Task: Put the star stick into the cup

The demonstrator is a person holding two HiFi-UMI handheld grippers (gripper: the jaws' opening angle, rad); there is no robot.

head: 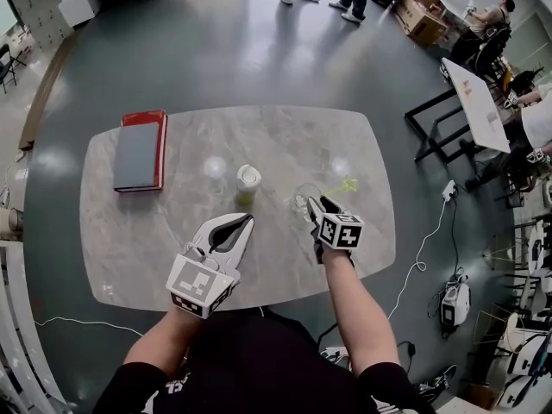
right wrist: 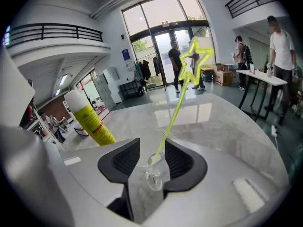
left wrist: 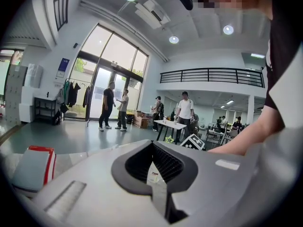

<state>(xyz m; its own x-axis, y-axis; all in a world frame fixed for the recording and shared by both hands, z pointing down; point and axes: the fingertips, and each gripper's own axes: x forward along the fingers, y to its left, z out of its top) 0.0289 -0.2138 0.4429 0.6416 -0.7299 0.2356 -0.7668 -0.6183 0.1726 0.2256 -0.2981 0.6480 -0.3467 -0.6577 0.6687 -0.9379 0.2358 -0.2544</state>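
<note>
A clear glass cup [head: 304,198] stands on the marble table [head: 172,231] right of middle. The yellow-green star stick [head: 348,184] rests in it and leans up and to the right. In the right gripper view the stick [right wrist: 173,115] rises out of the cup [right wrist: 152,174] between the jaws, star at the top. My right gripper [head: 312,203] [right wrist: 152,143] is open, one pad on each side of the stick and neither pressing on it. My left gripper [head: 246,221] [left wrist: 151,143] hangs nearer the table's front edge, shut with nothing in it.
A yellow spray can [head: 247,182] [right wrist: 90,117] with a white cap stands just left of the cup. A red book under a grey one [head: 141,151] [left wrist: 35,167] lies at the table's far left. People, a white table [head: 479,102] and cables are around on the floor.
</note>
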